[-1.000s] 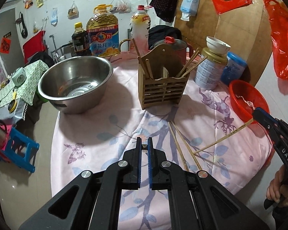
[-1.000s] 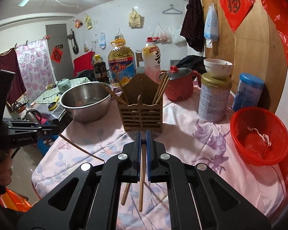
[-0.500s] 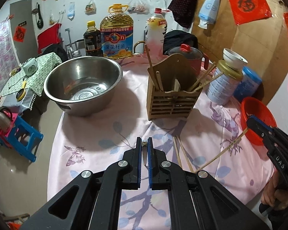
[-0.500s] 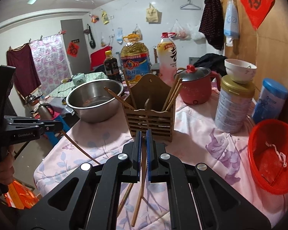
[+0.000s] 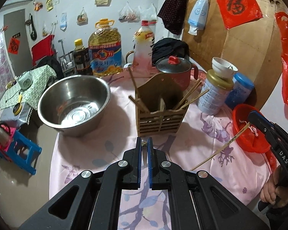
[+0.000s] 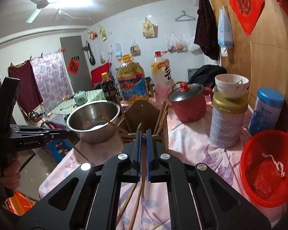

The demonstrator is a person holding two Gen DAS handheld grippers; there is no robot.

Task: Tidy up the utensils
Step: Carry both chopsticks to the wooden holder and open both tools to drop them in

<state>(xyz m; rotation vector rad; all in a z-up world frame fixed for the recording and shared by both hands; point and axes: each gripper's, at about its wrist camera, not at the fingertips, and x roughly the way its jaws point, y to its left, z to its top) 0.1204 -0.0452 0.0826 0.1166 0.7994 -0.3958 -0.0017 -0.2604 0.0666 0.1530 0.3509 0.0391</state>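
The left gripper [image 5: 144,143] hangs over the pink floral tablecloth [image 5: 82,153], its blue pads pressed onto a thin chopstick [image 6: 77,150] that the right wrist view shows slanting down from its tip. The right gripper [image 6: 143,134] pinches another chopstick [image 6: 142,174] between its pads; the stick's lower end hangs below the fingers. In the left wrist view this stick [image 5: 220,149] runs pale and slanted from the right gripper's [image 5: 254,117] tip. Two loose chopsticks [image 6: 128,203] lie on the cloth beneath the right gripper, partly hidden by its frame.

Just beyond both grippers stands the slatted wooden utensil holder [image 5: 160,115], two compartments visible, with chopsticks leaning out on both sides; an exact count cannot be made. To its left sits one steel basin [image 5: 74,103], holding nothing discernible. At the right edge, one red mesh basket [image 6: 266,172] holds a scrap of white string. Farther back: one red lidded pot [image 6: 188,103], one gold-lidded tin [image 6: 227,120] bearing a white bowl [image 6: 231,86], one blue-capped canister [image 6: 266,111], and three bottles [image 5: 105,55].
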